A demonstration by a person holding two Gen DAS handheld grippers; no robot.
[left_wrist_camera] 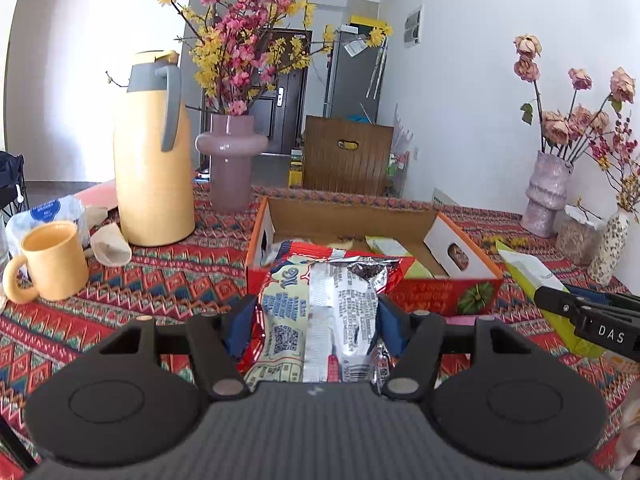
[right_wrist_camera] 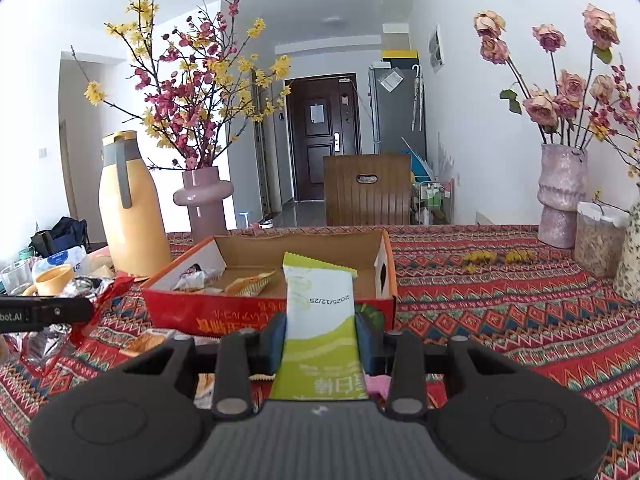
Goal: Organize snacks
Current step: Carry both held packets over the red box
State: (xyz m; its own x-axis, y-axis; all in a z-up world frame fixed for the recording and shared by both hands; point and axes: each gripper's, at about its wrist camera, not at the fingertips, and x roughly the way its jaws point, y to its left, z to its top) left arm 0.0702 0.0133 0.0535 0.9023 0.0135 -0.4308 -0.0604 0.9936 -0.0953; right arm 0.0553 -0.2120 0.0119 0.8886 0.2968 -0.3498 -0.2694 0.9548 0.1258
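My left gripper (left_wrist_camera: pixel 316 316) is shut on a red and silver snack bag (left_wrist_camera: pixel 328 300), held above the patterned tablecloth just short of the open cardboard box (left_wrist_camera: pixel 436 296). My right gripper (right_wrist_camera: pixel 320 332) is shut on a green and white snack bar (right_wrist_camera: pixel 320 312), which stands upright in front of the same box (right_wrist_camera: pixel 224 312). A few wrapped snacks lie inside the box (right_wrist_camera: pixel 244 284). The right gripper and its green bar (left_wrist_camera: pixel 528 272) show at the right edge of the left wrist view. At the left edge of the right wrist view, the left gripper's finger (right_wrist_camera: pixel 48 312) and the red bag (right_wrist_camera: pixel 96 292) appear.
A yellow thermos jug (left_wrist_camera: pixel 152 160), a yellow mug (left_wrist_camera: pixel 52 260) and a pink vase with blossoms (left_wrist_camera: pixel 232 160) stand left of the box. Vases with dried roses (right_wrist_camera: pixel 560 196) and a jar (right_wrist_camera: pixel 600 240) line the right wall. Loose snack packets (right_wrist_camera: pixel 148 342) lie on the cloth before the box. A wooden chair (right_wrist_camera: pixel 368 192) stands behind the table.
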